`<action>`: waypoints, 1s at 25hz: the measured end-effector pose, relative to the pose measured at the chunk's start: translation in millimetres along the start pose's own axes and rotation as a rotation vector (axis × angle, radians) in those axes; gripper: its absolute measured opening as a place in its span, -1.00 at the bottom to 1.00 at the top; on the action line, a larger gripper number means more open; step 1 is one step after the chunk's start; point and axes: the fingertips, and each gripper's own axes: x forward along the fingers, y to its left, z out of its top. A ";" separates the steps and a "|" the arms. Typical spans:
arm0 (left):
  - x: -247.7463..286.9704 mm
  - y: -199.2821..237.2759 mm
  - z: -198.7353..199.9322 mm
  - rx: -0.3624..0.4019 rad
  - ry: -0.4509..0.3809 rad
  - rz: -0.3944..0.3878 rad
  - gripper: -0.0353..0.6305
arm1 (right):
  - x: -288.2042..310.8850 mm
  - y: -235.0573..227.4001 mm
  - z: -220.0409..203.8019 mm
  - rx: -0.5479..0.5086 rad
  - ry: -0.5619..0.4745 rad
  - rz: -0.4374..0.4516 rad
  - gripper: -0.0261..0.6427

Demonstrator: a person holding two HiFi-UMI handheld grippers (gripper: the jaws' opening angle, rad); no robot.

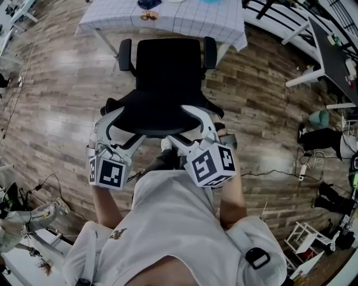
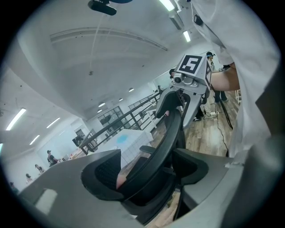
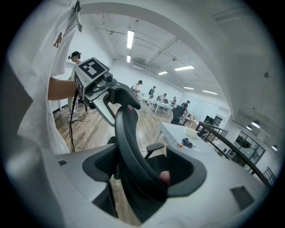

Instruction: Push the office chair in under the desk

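A black office chair (image 1: pixel 168 61) stands on the wood floor, its seat facing a desk (image 1: pixel 184 22) covered with a white checked cloth; the front of the seat sits at the desk's edge. Both grippers hold the top edge of the backrest (image 1: pixel 156 111). My left gripper (image 1: pixel 124 124) clamps its left part and my right gripper (image 1: pixel 187 125) its right part. In the left gripper view the backrest (image 2: pixel 171 129) runs between the jaws of the left gripper (image 2: pixel 149 171). The right gripper view shows the backrest (image 3: pixel 129 133) pinched in the right gripper (image 3: pixel 144 171), with the desk (image 3: pixel 178 131) beyond.
Small items (image 1: pixel 148 15) lie on the desk. A dark-topped desk (image 1: pixel 330 56) stands at the right. Bags (image 1: pixel 319 137) and cables (image 1: pixel 279 174) lie on the floor to the right, more cables (image 1: pixel 47 181) to the left. People stand far back in the room (image 3: pixel 153 93).
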 end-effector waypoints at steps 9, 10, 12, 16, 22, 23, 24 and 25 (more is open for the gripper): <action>4.8 19.5 -8.3 0.012 -0.010 -0.014 0.19 | 16.6 -9.5 6.9 0.013 0.017 -0.009 0.08; 5.2 21.8 -9.6 0.014 -0.010 -0.016 0.19 | 18.7 -10.3 8.0 0.012 0.021 -0.010 0.08; 6.0 26.9 -12.0 0.016 -0.010 -0.019 0.19 | 23.0 -12.0 10.3 0.009 0.029 -0.013 0.07; 8.0 37.9 -16.8 0.021 -0.016 -0.025 0.20 | 32.5 -16.7 14.1 0.010 0.039 -0.016 0.06; 14.7 51.2 -22.3 0.030 -0.025 -0.031 0.20 | 44.7 -26.4 16.2 0.016 0.042 -0.026 0.06; 17.7 52.0 -22.2 0.031 -0.026 -0.032 0.20 | 45.5 -28.8 14.5 0.018 0.042 -0.026 0.06; 20.7 52.8 -22.0 0.031 -0.026 -0.033 0.20 | 46.1 -31.3 12.9 0.019 0.043 -0.027 0.06; 22.6 53.9 -22.0 0.030 -0.026 -0.034 0.20 | 46.9 -33.2 12.3 0.021 0.044 -0.026 0.06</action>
